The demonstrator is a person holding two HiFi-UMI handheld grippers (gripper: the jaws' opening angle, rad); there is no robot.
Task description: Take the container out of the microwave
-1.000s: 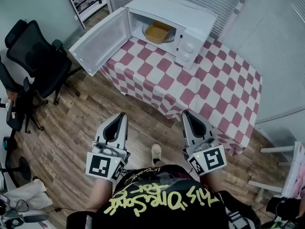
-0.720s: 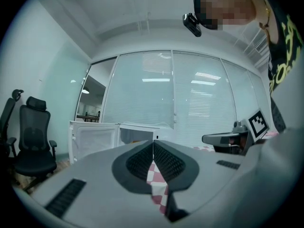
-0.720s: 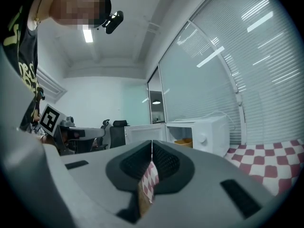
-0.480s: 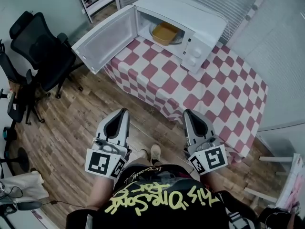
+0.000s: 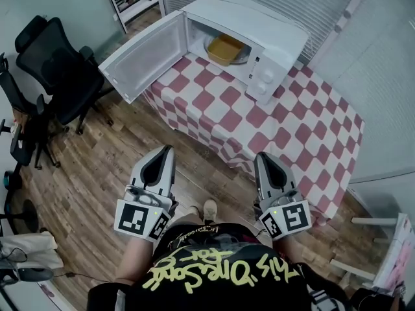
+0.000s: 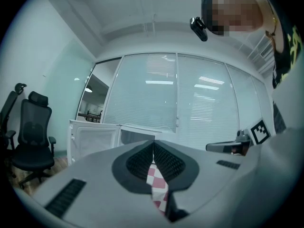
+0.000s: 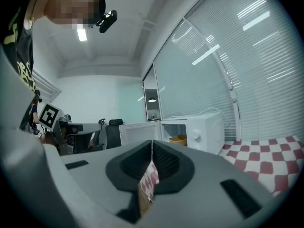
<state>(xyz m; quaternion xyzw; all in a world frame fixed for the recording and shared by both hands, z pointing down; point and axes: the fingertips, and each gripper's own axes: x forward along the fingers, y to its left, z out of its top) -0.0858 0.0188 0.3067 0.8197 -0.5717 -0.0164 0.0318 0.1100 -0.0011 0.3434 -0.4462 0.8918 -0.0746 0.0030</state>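
Left tongs (image 5: 166,150) and right tongs (image 5: 261,155) are staying clenched and empty. The right tongs are sitting lower-right than earlier. The container (image 5: 225,48) is lying in the microwave (image 5: 272,28), upper centre.

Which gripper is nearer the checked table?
The right gripper: its tip meets the tablecloth edge in the head view; the left gripper is over wood floor.

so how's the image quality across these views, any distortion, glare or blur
Head view: sharp, evenly lit, the container inside the microwave plainly visible. Left gripper view: strong fisheye with black corners, bright light streaks on the glass wall. Right gripper view: same fisheye bending the blinds, a glaring ceiling light at upper left.
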